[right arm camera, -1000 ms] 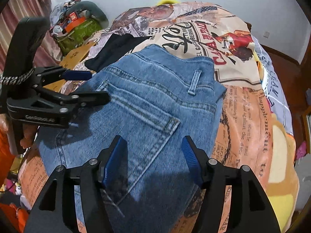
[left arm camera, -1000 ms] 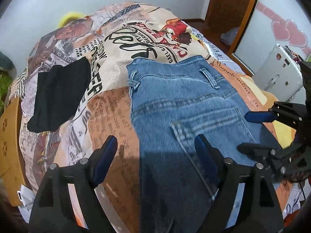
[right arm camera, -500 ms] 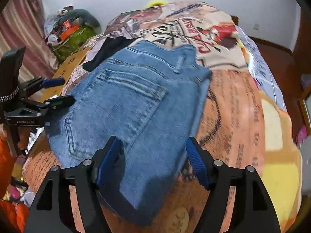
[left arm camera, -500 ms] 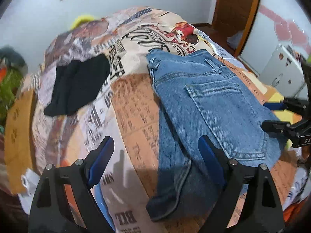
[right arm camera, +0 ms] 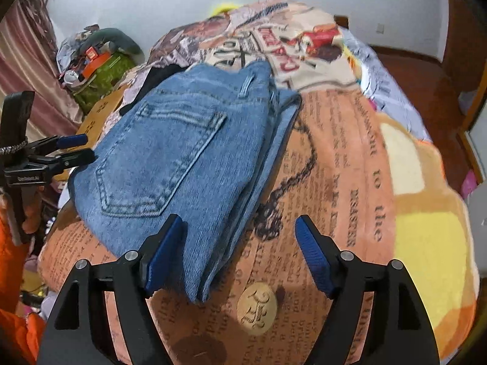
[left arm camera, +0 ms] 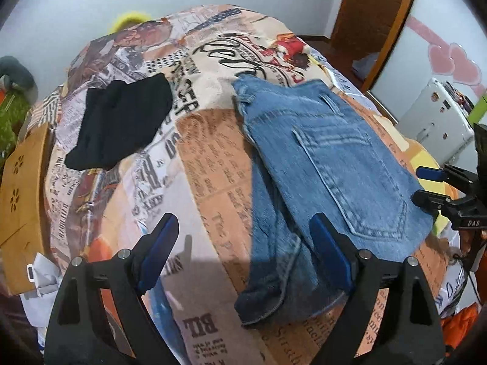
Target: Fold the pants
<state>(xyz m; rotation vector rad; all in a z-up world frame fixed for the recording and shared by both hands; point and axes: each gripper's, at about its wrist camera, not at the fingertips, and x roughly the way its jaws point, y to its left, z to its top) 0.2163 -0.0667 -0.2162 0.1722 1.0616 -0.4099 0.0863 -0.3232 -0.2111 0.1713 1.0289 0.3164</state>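
The jeans (left arm camera: 328, 164) lay folded on the bedspread (left arm camera: 207, 176), pocket up, toward two o'clock. The left gripper (left arm camera: 243, 258) and right gripper (right arm camera: 240, 255) hung wide open, holding nothing, probably clear to judge the fold's slightly blurred edges.

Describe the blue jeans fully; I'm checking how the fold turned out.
The blue jeans are faded denim, folded into a layered bundle lying flat on the printed bedspread, back pocket and a belt loop facing up. Lower layers stick out unevenly along one side, with a hem near the left gripper. Neither it nor the right gripper holds them.
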